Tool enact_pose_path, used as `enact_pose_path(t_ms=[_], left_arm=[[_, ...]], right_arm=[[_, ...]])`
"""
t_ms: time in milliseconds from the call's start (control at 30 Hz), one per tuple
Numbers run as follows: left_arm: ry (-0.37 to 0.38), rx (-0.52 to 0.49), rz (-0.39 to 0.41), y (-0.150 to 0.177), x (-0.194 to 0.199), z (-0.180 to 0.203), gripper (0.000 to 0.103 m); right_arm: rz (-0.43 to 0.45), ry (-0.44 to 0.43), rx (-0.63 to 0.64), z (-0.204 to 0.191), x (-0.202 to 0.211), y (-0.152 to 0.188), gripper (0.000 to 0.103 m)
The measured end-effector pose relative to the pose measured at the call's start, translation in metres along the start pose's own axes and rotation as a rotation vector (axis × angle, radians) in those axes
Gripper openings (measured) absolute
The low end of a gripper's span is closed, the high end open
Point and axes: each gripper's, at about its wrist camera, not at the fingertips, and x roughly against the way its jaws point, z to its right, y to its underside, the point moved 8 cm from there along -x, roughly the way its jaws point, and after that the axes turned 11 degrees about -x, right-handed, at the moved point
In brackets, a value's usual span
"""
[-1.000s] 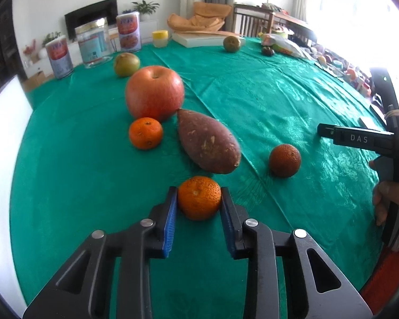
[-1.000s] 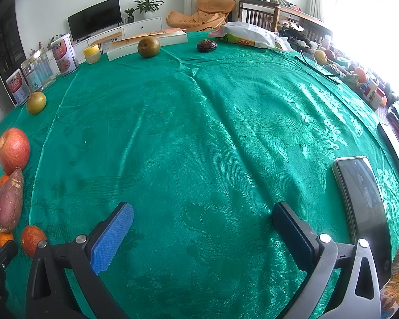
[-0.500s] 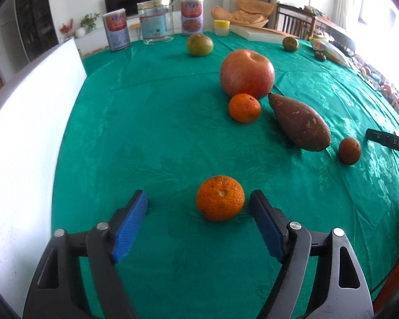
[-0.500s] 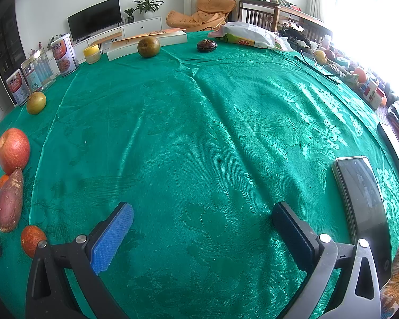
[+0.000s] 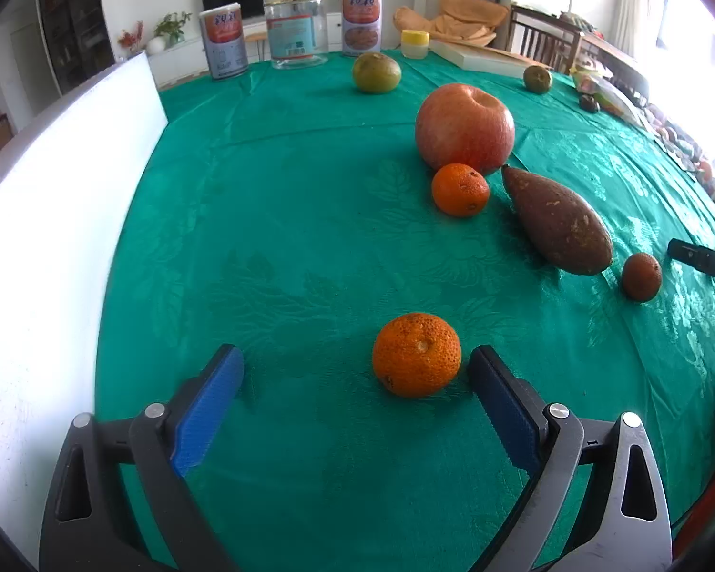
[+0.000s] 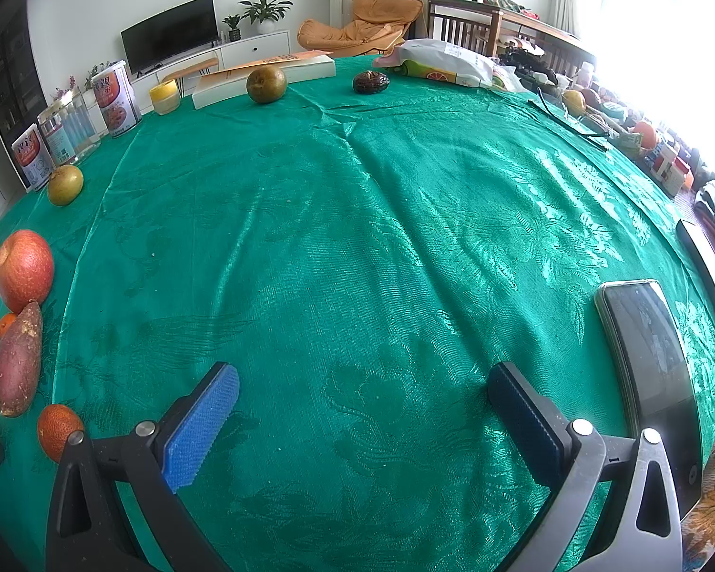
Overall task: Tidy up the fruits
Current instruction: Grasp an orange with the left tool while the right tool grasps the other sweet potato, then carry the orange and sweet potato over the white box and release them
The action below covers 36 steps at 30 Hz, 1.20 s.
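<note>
Left gripper (image 5: 355, 379) jaws opening, spread wide, nothing gripped. Tangerine (image 5: 416, 354) resting on green tablecloth (image 5: 271, 219) between the pads, nearer the right-hand pad, apparently clear of both. At 12 o'clock from it, small mandarin (image 5: 460, 189) just in front of big red apple (image 5: 464, 127). Sweet potato (image 5: 558, 220) at 1 o'clock, lying slantwise beside the mandarin. Dark orange fruit (image 5: 641, 276) at 2 o'clock, near the potato's thick end. Green citrus (image 5: 376, 72) far off at 12, second green one (image 5: 537, 78) at 1. Three canisters (image 5: 293, 28) along the far edge at 11. White board (image 5: 57, 219) at 9.

Right gripper (image 6: 362, 410) spread wide over bare cloth, empty. Phone (image 6: 650, 367) at 3 o'clock from it. Apple, potato, orange fruits at 9 to 10 o'clock at left edge.
</note>
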Motion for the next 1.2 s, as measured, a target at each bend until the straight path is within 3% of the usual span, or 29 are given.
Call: enact_pose_path(t_ms=[100,133,233,333,467,567,700,767,833,867,933,1200], left_arm=[[0.001,0.0,0.0,0.0,0.0,0.0,0.096],[0.001,0.0,0.0,0.0,0.0,0.0,0.096],[0.001,0.001,0.001,0.0,0.0,0.0,0.097],[0.005,0.002,0.002,0.0,0.0,0.0,0.096],[0.017,-0.012,-0.005,0.001,0.002,0.002,0.095],[0.046,-0.031,-0.01,0.001,0.005,0.008,0.095],[0.051,-0.042,0.011,-0.003,0.01,0.012,0.094],[0.054,-0.045,0.015,-0.005,0.011,0.014,0.083],[0.052,-0.059,-0.005,-0.004,0.007,0.017,0.054],[0.048,-0.064,0.005,-0.005,0.008,0.018,0.053],[0.058,-0.064,0.007,-0.005,0.01,0.018,0.031],[0.156,0.046,0.044,-0.008,0.038,0.008,0.029]], right_arm=[[-0.069,-0.051,0.035,-0.014,0.005,0.002,0.101],[-0.11,-0.119,0.053,-0.03,0.012,0.003,0.092],[-0.251,-0.365,0.126,-0.1,0.044,0.006,0.091],[-0.363,-0.471,0.249,-0.168,0.064,0.012,0.088],[-0.531,-0.442,0.332,-0.216,0.045,0.031,0.072],[-0.563,-0.346,0.374,-0.226,0.026,0.038,0.065],[-0.619,-0.346,0.366,-0.233,0.013,0.045,0.042],[-0.628,-0.358,0.364,-0.235,0.01,0.046,0.042],[-0.634,-0.369,0.363,-0.234,0.01,0.047,0.042],[-0.64,-0.38,0.35,-0.231,0.011,0.047,0.042],[-0.649,-0.408,0.3,-0.22,0.012,0.045,0.042],[-0.686,-0.579,0.201,-0.199,0.05,0.055,0.042]])
